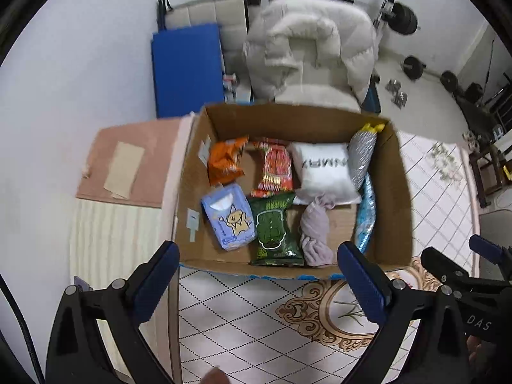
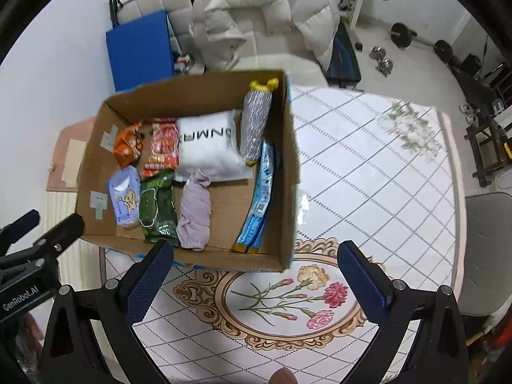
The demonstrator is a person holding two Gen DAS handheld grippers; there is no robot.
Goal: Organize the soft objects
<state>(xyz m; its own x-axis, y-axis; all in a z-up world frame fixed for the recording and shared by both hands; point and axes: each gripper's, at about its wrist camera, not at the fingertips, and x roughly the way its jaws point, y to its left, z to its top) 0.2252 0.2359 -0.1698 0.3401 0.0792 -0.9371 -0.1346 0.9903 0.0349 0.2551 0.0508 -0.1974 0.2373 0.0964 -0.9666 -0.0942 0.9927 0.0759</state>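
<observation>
Grippers at the bottom of each view, both empty. The left gripper has its blue-padded fingers spread wide, framing the near wall of the box; the right gripper is equally wide open above the flower pattern of the tablecloth. Each tool also shows at the lower edge of the other's view.

Beyond the fingers, at mid-frame, an open cardboard box stands on the table and holds all the soft things. Along its near row, left to right in the left wrist view: a pale blue tissue pack, a green snack bag and a rolled lilac cloth, each just beside the next. A long blue packet leans against the right wall. In the far row lie an orange snack bag, a red snack bag, a white pillow with black lettering and a silvery roll with a yellow end, tilted into the far right corner.

Left of the box, a pink board lies flat. Beyond the box, in the upper frame, a white padded coat is draped over a seat, a blue mat leans on the wall, and barbell weights sit at the upper right.
</observation>
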